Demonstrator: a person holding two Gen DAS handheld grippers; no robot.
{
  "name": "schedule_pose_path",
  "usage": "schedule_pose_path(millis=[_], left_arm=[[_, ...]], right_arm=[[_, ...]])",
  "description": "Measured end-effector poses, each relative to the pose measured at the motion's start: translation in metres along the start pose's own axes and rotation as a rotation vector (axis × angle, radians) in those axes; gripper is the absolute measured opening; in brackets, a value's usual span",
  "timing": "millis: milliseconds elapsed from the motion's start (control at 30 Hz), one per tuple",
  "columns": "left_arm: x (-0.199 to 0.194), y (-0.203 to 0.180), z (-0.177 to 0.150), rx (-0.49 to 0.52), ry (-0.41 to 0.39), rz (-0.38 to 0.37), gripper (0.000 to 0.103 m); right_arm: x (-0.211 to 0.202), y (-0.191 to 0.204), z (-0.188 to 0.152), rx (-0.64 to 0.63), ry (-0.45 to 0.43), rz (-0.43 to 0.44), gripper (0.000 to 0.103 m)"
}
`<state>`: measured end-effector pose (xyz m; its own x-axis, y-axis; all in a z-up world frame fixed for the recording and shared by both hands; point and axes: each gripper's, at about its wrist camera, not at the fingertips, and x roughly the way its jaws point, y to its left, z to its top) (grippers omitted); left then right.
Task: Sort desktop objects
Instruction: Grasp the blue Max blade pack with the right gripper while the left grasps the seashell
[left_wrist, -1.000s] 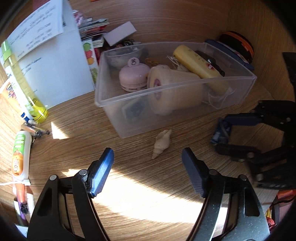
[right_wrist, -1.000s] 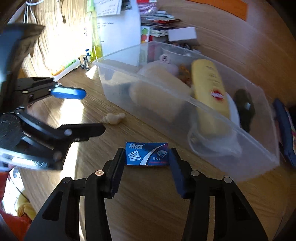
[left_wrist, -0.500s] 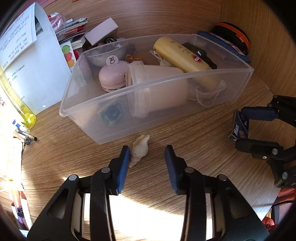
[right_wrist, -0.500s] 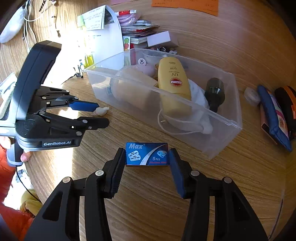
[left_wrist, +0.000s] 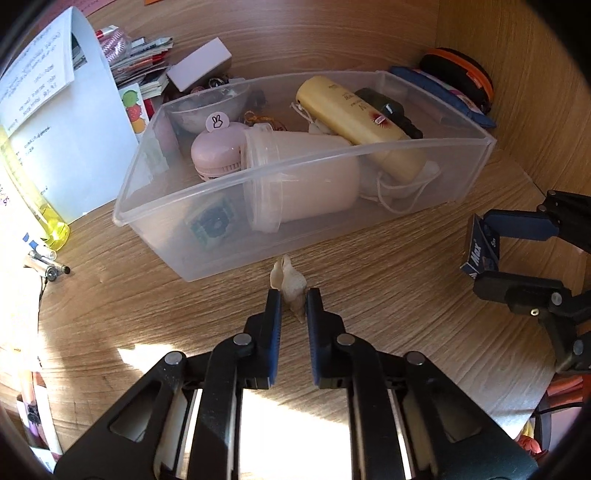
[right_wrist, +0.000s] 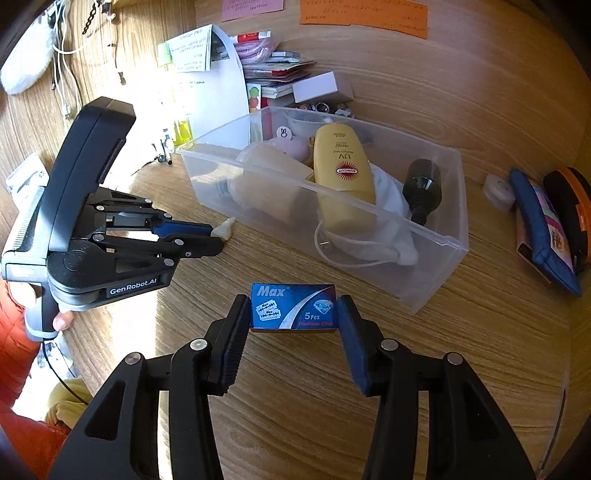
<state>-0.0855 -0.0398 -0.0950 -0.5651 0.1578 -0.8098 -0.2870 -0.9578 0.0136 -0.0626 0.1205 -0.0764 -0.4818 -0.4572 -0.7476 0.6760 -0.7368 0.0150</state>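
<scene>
My left gripper (left_wrist: 293, 301) is shut on a small cream seashell (left_wrist: 290, 280) just in front of the clear plastic bin (left_wrist: 229, 254); the same gripper (right_wrist: 218, 240) and shell (right_wrist: 226, 227) show at the left of the right wrist view. My right gripper (right_wrist: 293, 314) is shut on a blue Max razor-blade box (right_wrist: 293, 306) held above the wooden desk; it also shows in the left wrist view (left_wrist: 480, 253). The bin (right_wrist: 436, 273) holds a yellow sunscreen tube (right_wrist: 341, 173), a cream cup (left_wrist: 306, 184), a pink round gadget (left_wrist: 218, 151), a dark bottle (right_wrist: 421, 184) and a white mask.
A white paper sheet (left_wrist: 66, 136), a yellow-green bottle (left_wrist: 48, 221) and pens (left_wrist: 46, 264) lie to the bin's left. Booklets and a white box (left_wrist: 199, 68) sit behind it. A blue pouch (right_wrist: 543, 229) and an orange-black case (left_wrist: 461, 77) lie to its right.
My left gripper moved forward and closed from wide open onto the seashell. My right gripper lifted and pulled back with the razor-blade box still in it.
</scene>
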Motion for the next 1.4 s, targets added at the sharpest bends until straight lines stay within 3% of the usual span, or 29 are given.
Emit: schedule_pose_path(millis=[300, 500, 567, 633, 700, 800, 967, 1200, 1300, 1400], left_arm=[[-0.03, -0.004, -0.008, 0.001, -0.058, -0.005, 0.012], [-0.031, -0.004, -0.015, 0.014, -0.045, 0.005, 0.013], [-0.027, -0.004, -0.018, 0.015, -0.029, 0.012, 0.021], [-0.027, -0.003, -0.023, 0.015, -0.031, 0.023, 0.039], [-0.03, -0.002, -0.029, 0.017, -0.041, 0.039, 0.049], [-0.035, 0.002, -0.038, 0.02, -0.052, 0.053, 0.054], [-0.035, 0.013, -0.043, -0.013, -0.041, 0.045, 0.054], [-0.018, -0.005, -0.033, 0.038, -0.01, 0.011, 0.054], [-0.014, -0.014, -0.031, 0.063, -0.012, 0.004, 0.044], [-0.012, -0.017, -0.028, 0.072, -0.011, -0.021, 0.021]], right_arm=[[-0.009, 0.003, 0.004, 0.0, -0.018, 0.006, 0.044], [-0.014, 0.012, 0.005, -0.016, -0.027, 0.001, 0.044], [-0.015, 0.014, 0.004, -0.017, -0.027, 0.0, 0.044], [-0.016, 0.015, 0.003, -0.016, -0.027, -0.001, 0.044], [-0.017, 0.015, 0.002, -0.016, -0.027, -0.006, 0.044], [-0.019, 0.015, 0.001, -0.013, -0.029, -0.011, 0.044], [-0.018, 0.012, 0.002, 0.006, -0.028, -0.007, 0.044], [-0.012, 0.014, 0.006, 0.021, -0.027, 0.007, 0.044], [-0.013, 0.016, 0.007, 0.018, -0.031, 0.009, 0.044], [-0.013, 0.017, 0.008, 0.008, -0.033, 0.004, 0.044]])
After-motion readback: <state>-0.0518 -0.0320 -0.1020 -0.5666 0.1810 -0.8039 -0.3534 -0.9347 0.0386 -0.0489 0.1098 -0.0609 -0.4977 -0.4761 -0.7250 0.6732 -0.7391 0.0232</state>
